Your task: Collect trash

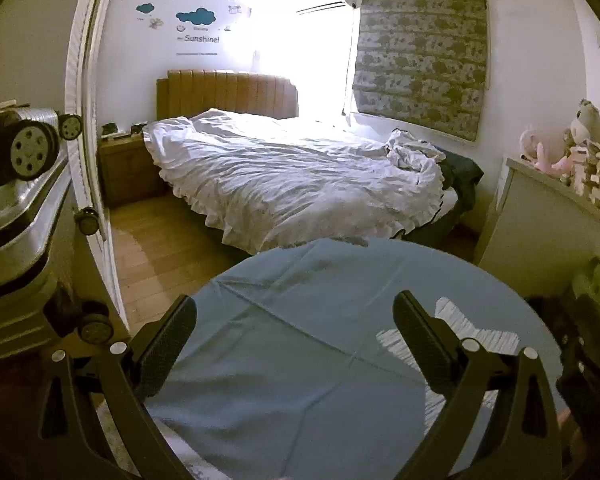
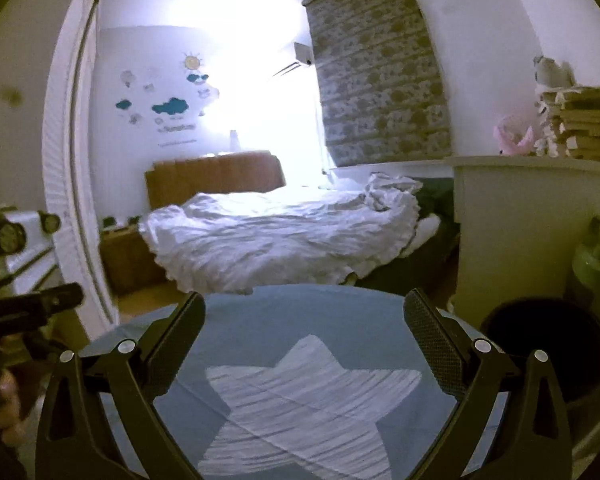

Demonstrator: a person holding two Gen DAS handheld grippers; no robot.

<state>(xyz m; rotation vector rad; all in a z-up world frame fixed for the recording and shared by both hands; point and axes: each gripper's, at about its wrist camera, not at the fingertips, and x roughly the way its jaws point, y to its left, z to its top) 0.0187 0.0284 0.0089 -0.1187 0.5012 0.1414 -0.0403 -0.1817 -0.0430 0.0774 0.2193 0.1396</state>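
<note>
Claws, left [image 1: 294, 324] and right [image 2: 304, 320], both gape wide and empty over the blue desk [image 2: 340, 320] with its white star [image 2: 312, 404]. No trash shows; a dark bin [image 2: 548, 352] stands right, bed [image 2: 268, 240] beyond.

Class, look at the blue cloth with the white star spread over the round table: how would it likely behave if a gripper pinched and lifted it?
The blue cloth shows fold creases and drapes over the round table's edge, so it is probably floppy and would sag from a pinch. It looks thin, so likely light. With nothing visibly weighing it down, a push might bunch or slide it.
</note>
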